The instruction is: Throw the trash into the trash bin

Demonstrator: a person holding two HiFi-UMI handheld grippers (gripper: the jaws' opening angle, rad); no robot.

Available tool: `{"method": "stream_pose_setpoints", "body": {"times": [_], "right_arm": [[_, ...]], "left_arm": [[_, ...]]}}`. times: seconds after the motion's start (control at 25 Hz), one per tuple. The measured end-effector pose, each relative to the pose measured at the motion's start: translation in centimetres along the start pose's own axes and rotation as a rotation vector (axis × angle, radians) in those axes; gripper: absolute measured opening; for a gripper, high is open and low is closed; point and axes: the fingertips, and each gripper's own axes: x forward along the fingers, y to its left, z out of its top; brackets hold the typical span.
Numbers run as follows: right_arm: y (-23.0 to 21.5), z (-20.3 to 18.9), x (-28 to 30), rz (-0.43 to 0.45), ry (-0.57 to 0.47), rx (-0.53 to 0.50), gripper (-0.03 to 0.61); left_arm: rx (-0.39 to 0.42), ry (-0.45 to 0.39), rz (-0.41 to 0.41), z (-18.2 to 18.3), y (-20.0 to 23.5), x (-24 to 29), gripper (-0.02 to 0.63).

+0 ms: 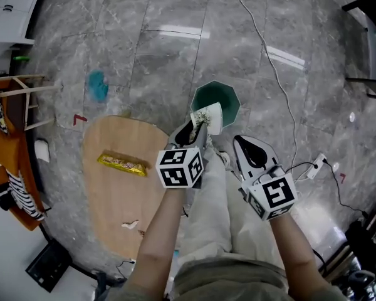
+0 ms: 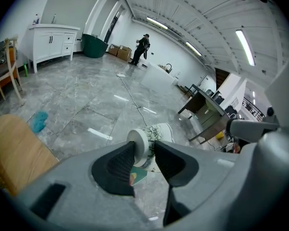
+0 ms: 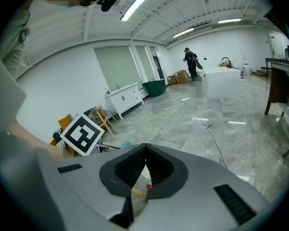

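In the head view my left gripper (image 1: 199,130) is shut on a white paper cup (image 1: 208,116) with a green leaf print, held right over the near rim of the dark green trash bin (image 1: 233,99) on the floor. In the left gripper view the cup (image 2: 153,134) lies on its side, with both pads pressing its rim at the gripper (image 2: 145,148). My right gripper (image 1: 241,144) hangs to the right of the bin. Its jaws (image 3: 144,150) are shut, with a thin pale wrapper scrap (image 3: 140,177) printed red and yellow caught between them.
A round wooden table (image 1: 116,193) stands at the left with a yellow snack wrapper (image 1: 121,163) and a small white scrap (image 1: 130,224) on it. A blue cloth (image 1: 98,85) lies on the floor. A cable (image 1: 271,61) runs to a power strip (image 1: 314,166) at the right. A chair (image 1: 19,99) stands far left.
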Motion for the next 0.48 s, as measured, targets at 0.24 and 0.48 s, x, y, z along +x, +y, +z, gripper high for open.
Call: {"method": "stream_pose_setpoints", "body": {"times": [0.24,0.48], "right_arm": [[-0.5,-0.9,0.7,-0.010,0.011,0.016,0.009],[-0.9,-1.6,0.8,-0.011,0.019,0.021,0.009]], "left_arm": [[0.003,0.025,-0.001,-0.7,0.6,1.7,0.140],[-0.017,0.035,-0.008,-1.1,0.7,2.5,0.140]]}}
